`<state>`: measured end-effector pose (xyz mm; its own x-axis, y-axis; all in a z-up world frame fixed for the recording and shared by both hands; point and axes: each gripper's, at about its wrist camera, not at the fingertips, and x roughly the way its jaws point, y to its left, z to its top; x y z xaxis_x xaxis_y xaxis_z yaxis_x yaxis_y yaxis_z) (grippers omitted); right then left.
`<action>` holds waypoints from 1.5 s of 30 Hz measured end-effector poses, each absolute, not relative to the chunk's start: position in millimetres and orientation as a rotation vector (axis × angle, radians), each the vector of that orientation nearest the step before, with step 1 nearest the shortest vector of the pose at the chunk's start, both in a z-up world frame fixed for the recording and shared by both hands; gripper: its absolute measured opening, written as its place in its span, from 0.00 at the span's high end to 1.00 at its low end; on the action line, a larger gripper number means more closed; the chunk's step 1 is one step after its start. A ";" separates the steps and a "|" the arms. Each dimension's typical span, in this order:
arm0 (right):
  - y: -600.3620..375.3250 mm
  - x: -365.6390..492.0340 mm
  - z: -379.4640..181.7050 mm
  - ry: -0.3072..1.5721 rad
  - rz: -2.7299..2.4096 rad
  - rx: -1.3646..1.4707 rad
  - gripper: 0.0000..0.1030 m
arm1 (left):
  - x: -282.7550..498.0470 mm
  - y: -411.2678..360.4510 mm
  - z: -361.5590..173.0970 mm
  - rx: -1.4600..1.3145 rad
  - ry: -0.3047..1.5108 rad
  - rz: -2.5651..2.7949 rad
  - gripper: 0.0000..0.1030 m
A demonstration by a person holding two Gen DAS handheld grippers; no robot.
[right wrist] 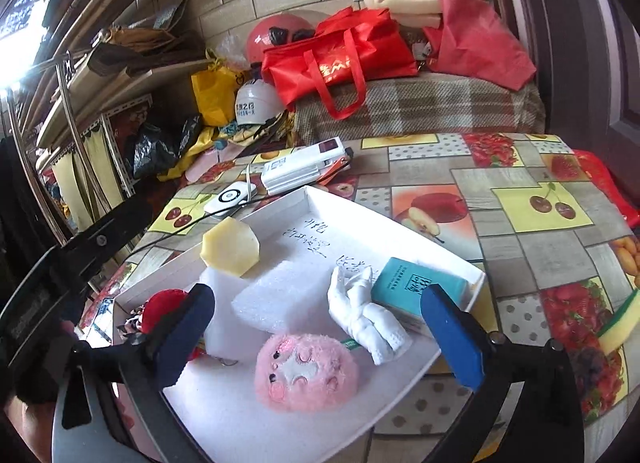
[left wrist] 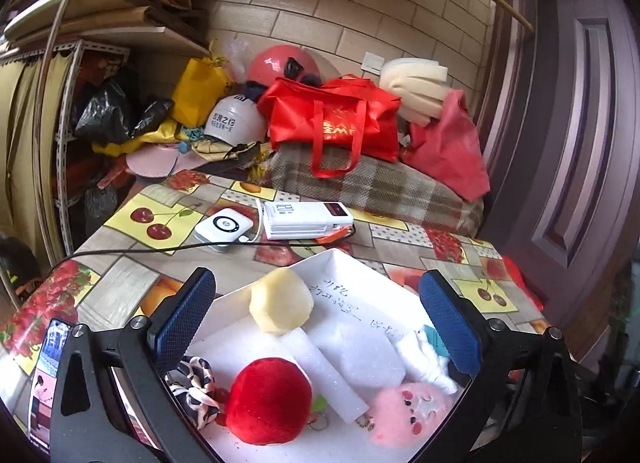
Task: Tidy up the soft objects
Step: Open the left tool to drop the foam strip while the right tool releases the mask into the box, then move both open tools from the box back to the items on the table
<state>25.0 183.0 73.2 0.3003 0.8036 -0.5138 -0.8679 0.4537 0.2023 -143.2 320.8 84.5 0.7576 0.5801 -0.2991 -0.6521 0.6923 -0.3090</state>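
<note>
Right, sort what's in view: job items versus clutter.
Job: white tray, red plush, pink plush, yellow sponge, foam block, white cloth, tissue pack.

Clutter: power bank, red bag, white helmet.

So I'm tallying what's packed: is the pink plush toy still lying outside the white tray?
No, the pink plush toy lies inside the white tray, near its front edge beside the white glove.

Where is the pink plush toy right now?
The pink plush toy lies in the white tray near its front edge, centred in the right wrist view, just below the white glove and right of the red plush.
</note>
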 end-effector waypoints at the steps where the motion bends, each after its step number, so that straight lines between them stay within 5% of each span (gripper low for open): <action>1: 179.0 25.0 74.3 0.605 1.113 -0.110 0.00 | -144.0 323.3 83.5 -0.424 0.185 0.698 0.00; 8: 154.7 21.2 84.8 0.589 1.166 -0.001 0.00 | -150.0 329.5 80.7 -0.466 0.176 0.704 0.00; 22: 55.2 6.8 147.5 0.256 1.249 0.314 0.00 | -150.7 304.1 95.3 -0.418 0.095 0.620 0.00; 45: -39.3 36.2 131.3 0.241 0.936 0.355 0.00 | -125.0 273.3 99.0 -0.335 0.167 0.490 0.00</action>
